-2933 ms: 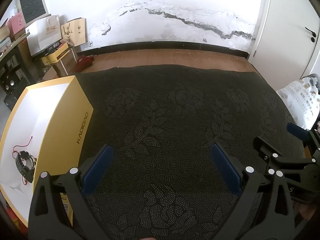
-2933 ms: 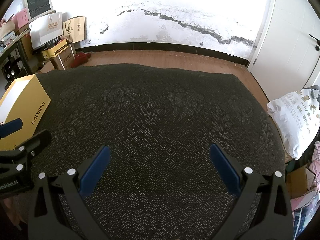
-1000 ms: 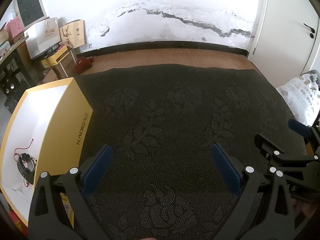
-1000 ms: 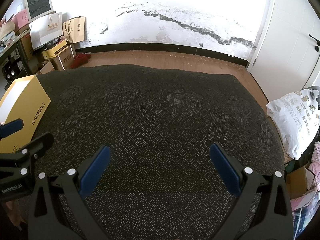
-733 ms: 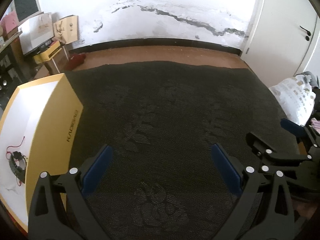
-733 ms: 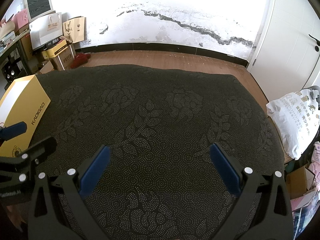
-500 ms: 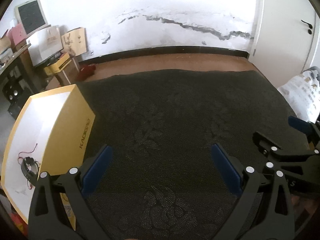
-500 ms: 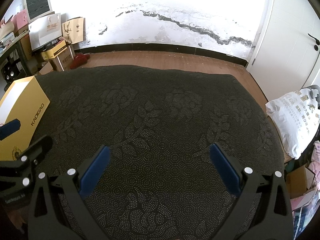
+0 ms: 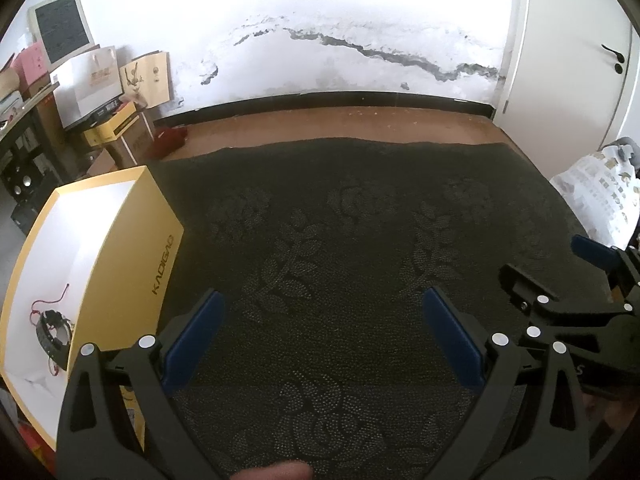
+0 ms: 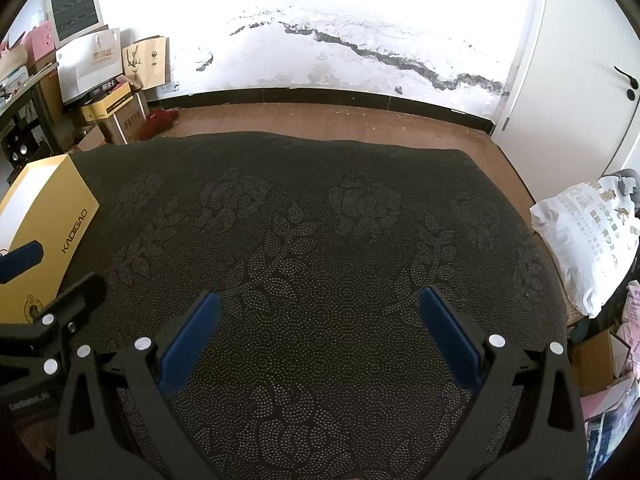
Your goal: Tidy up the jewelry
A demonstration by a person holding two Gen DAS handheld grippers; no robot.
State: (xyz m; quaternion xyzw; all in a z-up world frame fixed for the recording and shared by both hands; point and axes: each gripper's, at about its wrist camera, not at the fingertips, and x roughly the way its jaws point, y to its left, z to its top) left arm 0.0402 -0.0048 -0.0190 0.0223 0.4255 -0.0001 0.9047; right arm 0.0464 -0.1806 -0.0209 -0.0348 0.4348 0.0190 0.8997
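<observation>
A yellow box (image 9: pixel 132 264) with a white inside stands open at the left edge of the dark floral cloth (image 9: pixel 344 216). A dark bracelet (image 9: pixel 50 332) with a red cord lies on the box floor. My left gripper (image 9: pixel 322 304) is open and empty above the cloth, just right of the box. My right gripper (image 10: pixel 318 306) is open and empty over the middle of the cloth. The box also shows in the right wrist view (image 10: pixel 48 216), at far left. Each gripper shows at the edge of the other's view.
A white printed bag (image 10: pixel 592 240) lies off the cloth's right edge. Cartons and paper bags (image 10: pixel 108 80) stand by the wall at back left. A white door (image 10: pixel 580 80) is at the right. Brown floor (image 10: pixel 320 120) runs behind the cloth.
The left wrist view has swayed and tilted a little, then settled; the box stays at its left. The right gripper has hardly moved. Both grippers stay open and empty.
</observation>
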